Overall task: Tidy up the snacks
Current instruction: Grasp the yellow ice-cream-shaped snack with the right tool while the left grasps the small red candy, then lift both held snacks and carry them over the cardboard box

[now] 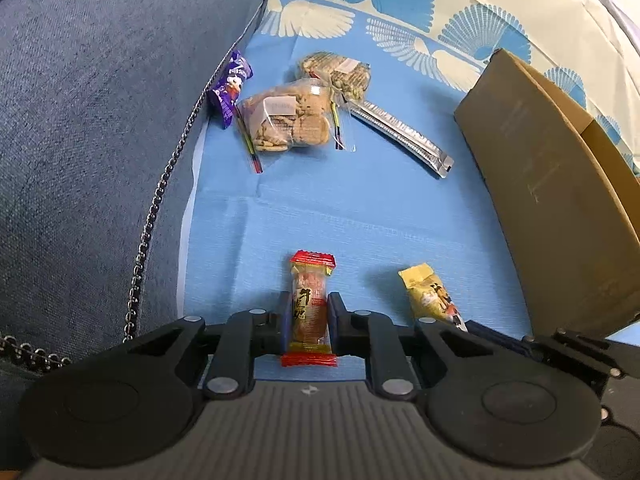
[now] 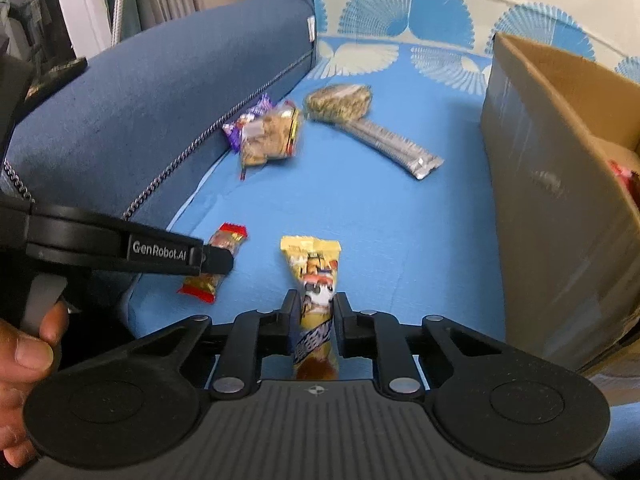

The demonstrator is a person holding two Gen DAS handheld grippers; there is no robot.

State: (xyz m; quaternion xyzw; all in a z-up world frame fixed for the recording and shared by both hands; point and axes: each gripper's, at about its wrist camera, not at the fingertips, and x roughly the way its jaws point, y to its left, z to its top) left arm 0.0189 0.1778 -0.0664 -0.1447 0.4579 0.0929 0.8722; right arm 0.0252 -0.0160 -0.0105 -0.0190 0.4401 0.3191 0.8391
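Snacks are spread over a blue cloth (image 1: 360,216), and two of them are pinched: the red-ended snack (image 1: 310,312) is clamped between the fingers of the left gripper (image 1: 309,308), while the yellow snack (image 2: 314,292) is squeezed lengthwise in the right gripper (image 2: 316,308), both resting low on the cloth. Farther back, a purple packet (image 1: 230,88) is seen against a dark blue cushion (image 1: 100,120), with two clear cookie bags (image 1: 284,118) and a silver stick pack (image 1: 404,136) beside it. A cardboard box (image 2: 560,184) is stood at the right, something red visible inside it.
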